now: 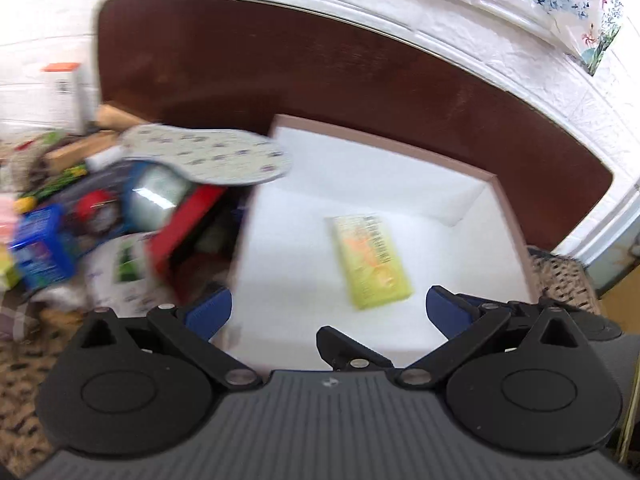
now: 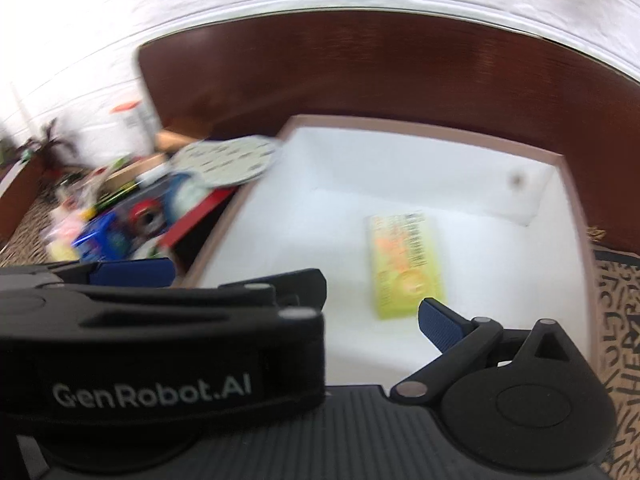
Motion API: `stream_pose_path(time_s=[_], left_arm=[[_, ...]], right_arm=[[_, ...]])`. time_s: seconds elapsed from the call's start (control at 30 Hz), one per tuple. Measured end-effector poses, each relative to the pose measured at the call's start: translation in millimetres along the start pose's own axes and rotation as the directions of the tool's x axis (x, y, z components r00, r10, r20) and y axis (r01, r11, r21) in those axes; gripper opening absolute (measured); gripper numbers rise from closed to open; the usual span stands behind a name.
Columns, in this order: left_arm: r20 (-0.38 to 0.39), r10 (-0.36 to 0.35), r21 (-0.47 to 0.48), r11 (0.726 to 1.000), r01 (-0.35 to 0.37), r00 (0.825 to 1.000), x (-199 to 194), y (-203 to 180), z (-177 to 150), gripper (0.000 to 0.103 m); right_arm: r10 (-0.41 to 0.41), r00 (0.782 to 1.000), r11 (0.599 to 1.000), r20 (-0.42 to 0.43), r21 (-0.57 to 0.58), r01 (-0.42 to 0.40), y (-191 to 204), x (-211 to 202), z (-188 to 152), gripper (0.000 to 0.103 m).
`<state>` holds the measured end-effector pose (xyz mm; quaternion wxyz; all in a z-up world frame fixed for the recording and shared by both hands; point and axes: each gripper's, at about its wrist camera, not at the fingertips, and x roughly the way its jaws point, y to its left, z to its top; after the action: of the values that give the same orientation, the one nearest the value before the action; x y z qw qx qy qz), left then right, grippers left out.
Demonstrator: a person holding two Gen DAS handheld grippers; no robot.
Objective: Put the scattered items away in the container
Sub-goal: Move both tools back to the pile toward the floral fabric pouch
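patterned bedding (image 1: 24, 360) is bearing a white box (image 1: 510, 216); one yellow packet (image 1: 370, 260) is lying inside. clutter (image 1: 100, 216) is waiting at nine o'clock. left gripper (image 1: 326, 314) and right gripper (image 2: 296, 292) are gaping empty; tidying is barely starting.

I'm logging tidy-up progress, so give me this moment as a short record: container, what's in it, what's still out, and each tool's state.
container: white box with pinkish rim, open top
inside: one yellow-green packet, lying flat on the floor of the box
still out: cluttered pile beside the box, including a patterned oval piece and a blue packet
left tool: open, holding nothing
right tool: open, holding nothing
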<state>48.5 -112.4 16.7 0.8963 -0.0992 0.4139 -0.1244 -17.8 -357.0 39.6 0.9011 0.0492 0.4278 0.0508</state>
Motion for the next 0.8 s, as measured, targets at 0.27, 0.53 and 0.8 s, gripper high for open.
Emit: stream_pose_path(time_s=[0.27,0.53,0.8], left_arm=[[0.0,0.116,-0.08,0.99,-0.116,0.993,-26,25,-26,0.103],[-0.028,0.181,-0.139,0.973,-0.183,0.983,8,1,-50,0.103],[-0.04,0.151,-0.118,0.981,-0.154,0.988,17,49,-34,0.103]], right_arm=[[0.124,0.991,0.989,-0.045,-0.071,-0.127,72,7,-19,0.103],[0.148,0.985,0.98,-0.092,-0.119,-0.158,134,8,-41,0.103],[0.136,0.991,0.976,-0.015,-0.169,-0.137,173,29,-43,0.103]])
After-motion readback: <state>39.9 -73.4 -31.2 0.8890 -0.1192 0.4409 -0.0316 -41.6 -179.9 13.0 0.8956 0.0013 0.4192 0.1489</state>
